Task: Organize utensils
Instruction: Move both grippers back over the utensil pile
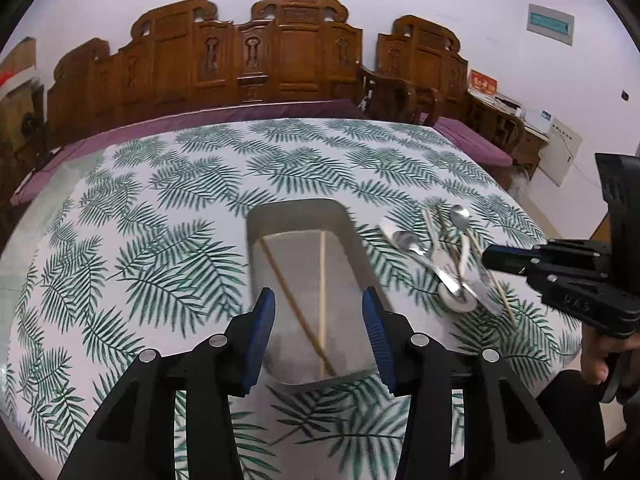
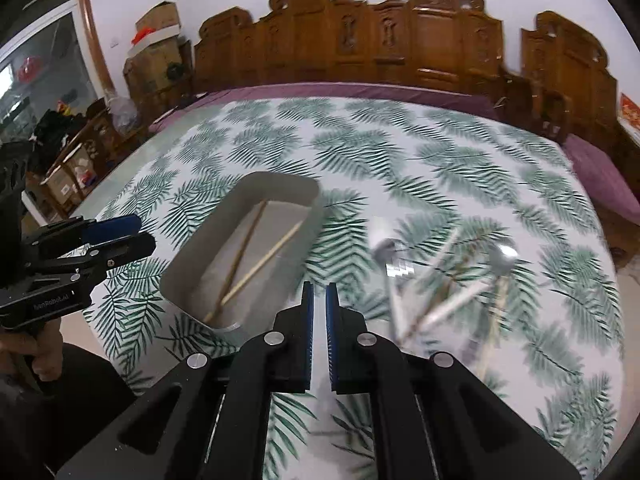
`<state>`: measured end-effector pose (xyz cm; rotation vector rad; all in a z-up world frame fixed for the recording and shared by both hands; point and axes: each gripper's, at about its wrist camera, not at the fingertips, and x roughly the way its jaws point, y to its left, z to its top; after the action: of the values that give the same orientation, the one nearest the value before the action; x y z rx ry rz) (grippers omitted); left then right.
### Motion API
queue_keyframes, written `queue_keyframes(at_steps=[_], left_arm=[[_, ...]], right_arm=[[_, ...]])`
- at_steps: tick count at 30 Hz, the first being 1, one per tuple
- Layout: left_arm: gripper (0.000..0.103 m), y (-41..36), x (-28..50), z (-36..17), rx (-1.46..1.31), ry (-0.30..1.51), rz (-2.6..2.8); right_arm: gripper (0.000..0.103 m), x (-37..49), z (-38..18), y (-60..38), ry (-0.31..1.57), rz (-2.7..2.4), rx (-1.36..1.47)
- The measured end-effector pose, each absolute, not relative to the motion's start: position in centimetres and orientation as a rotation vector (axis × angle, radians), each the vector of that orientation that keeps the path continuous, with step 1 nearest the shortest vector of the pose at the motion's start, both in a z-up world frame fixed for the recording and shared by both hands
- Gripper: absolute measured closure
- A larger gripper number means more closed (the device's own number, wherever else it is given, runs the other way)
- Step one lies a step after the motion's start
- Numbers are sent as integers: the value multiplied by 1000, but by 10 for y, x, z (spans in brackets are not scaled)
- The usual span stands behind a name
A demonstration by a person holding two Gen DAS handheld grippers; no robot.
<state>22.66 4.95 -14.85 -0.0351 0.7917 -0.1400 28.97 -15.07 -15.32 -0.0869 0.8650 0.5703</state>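
A grey rectangular tray (image 1: pixel 298 210) (image 2: pixel 200 264) lies on the palm-leaf tablecloth with two wooden chopsticks (image 1: pixel 322 300) (image 2: pixel 264 258) crossed inside it. My left gripper (image 1: pixel 318 294) hangs open above the tray's near end with nothing between its blue pads; the right wrist view shows it (image 2: pixel 146 232) at the left. To the right of the tray lies a loose pile of utensils (image 1: pixel 440 264) (image 2: pixel 440 284): metal spoons, a white ceramic spoon and more chopsticks, blurred in the right wrist view. My right gripper (image 2: pixel 319 288) (image 1: pixel 487 258) is shut and empty, between the tray and the pile.
The tablecloth (image 1: pixel 160 208) covers a table with rounded edges. Behind it stands a carved wooden bench (image 1: pixel 248 52) with purple cushions. Cardboard boxes and clutter (image 2: pixel 156 40) sit at the far left. A person's hands (image 1: pixel 600 360) (image 2: pixel 36 360) grip the handles at the near edge.
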Motion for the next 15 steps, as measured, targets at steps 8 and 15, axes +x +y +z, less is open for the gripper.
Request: queue_keyframes(at_steps=[8, 15], left_arm=[[30, 16, 211, -139, -17, 805, -153], [30, -9, 202, -129, 21, 815, -177]], right_arm=[[95, 270, -128, -206, 808, 519, -53], [91, 254, -119, -241, 776, 484, -29]])
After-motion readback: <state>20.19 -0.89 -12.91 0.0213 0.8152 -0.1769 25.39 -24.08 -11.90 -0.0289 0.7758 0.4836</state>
